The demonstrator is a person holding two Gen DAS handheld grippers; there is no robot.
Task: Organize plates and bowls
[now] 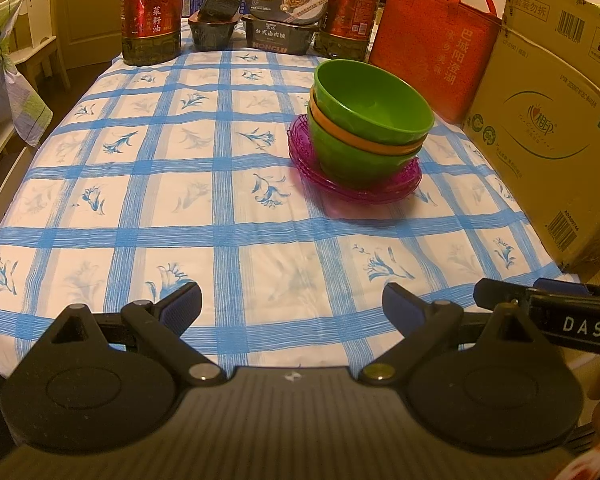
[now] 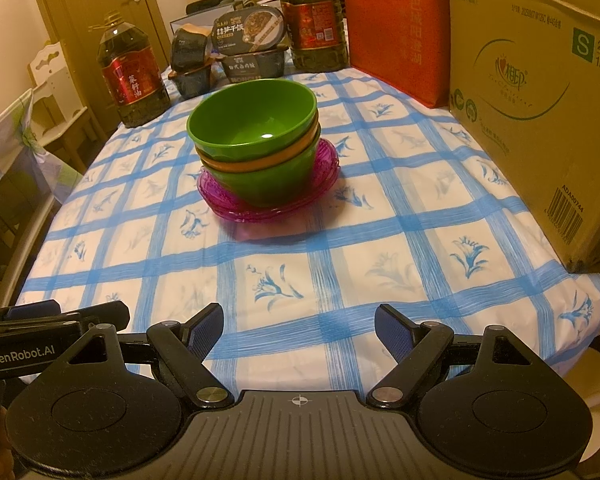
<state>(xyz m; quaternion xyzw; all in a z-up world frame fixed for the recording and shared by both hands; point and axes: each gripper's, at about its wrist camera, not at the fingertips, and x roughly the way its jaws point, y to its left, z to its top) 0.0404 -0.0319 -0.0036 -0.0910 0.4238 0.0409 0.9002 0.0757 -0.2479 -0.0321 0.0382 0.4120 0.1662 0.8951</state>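
Two hand-held grippers hover over the near edge of a table spread with a blue-checked, flower-printed tablecloth (image 1: pixel 228 200). The left gripper (image 1: pixel 292 304) has its blue-padded fingers spread wide with only cloth between them; the right gripper (image 2: pixel 299 326) is likewise released and grasps nothing. Each shows in the corner of the other's view, so the two sit side by side, both tilted down toward the table.

Mid-table, well apart from both grippers, stands the task's crockery in one pile: a green bowl (image 2: pixel 252 116) nested in an orange bowl (image 2: pixel 260 162), that in a second green bowl (image 2: pixel 268 184), all resting on a stack of translucent magenta plates (image 2: pixel 324 168).

Judged from this layout, the sorting looks done or nearly so, with the grippers clear of the stack — though it could equally be a starting arrangement. If anything remains, the next move calls for a reach forward and a grip on a bowl rim without tipping the pile.

Behind the stack stand two oil bottles (image 1: pixel 150 12), packaged ready meals (image 1: pixel 284 20), a red tote bag (image 1: pixel 432 48) and, at the right, a cardboard carton (image 1: pixel 548 120) cut off by the frame.

How many plates lie in the stack cannot be counted — the bowls cover their centres — and only fingertips of the person show at the frame edges.
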